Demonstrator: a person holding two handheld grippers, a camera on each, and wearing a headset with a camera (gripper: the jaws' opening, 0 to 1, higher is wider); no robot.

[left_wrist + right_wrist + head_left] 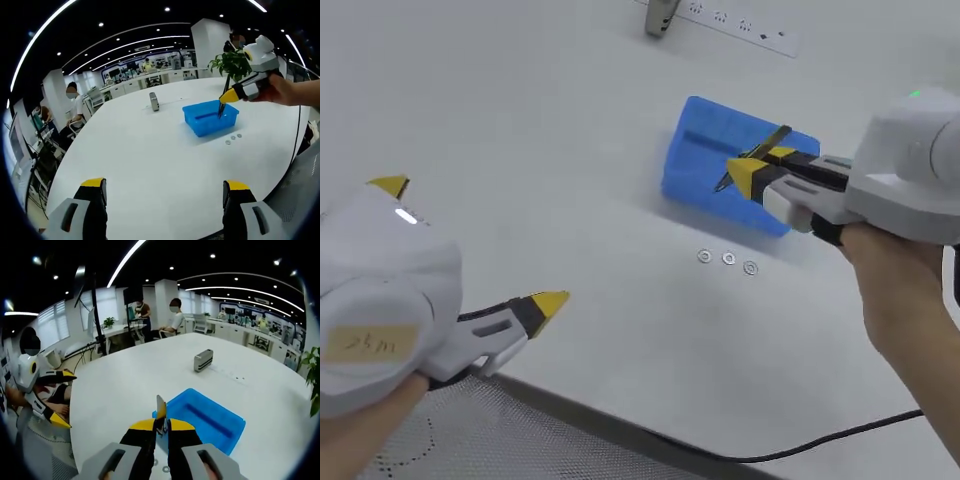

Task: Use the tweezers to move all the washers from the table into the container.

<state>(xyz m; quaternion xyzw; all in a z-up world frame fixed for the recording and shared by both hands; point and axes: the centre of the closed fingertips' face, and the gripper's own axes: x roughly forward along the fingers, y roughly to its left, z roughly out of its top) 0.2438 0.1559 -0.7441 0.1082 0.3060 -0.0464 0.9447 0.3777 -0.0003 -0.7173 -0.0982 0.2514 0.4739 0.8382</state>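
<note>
Head view: my R tool is clamped on the tweezers, tips pointing down over the blue container. Can't tell if the tips carry anything. Three washers lie flat in a short row on the white tabletop, just beside the container's near wall. My L tool hangs near the tabletop edge w/ jaws wide apart, holding nothing.

Left gripper view: L tool jaws spread, nothing btw them. Across the tabletop the tweezers dip into the container, washers close in front of it.

Right gripper view: jaws pinched tight on the tweezers' body, container right below and ahead.

Handling, imo: washers look thin, stiff, light, prob. slick metal. Lying flat, there's no side to pinch. Best bet is one tweezer tip thru the hole and the other on the outer rim. Squeeze gently or it'll flick away.
</note>
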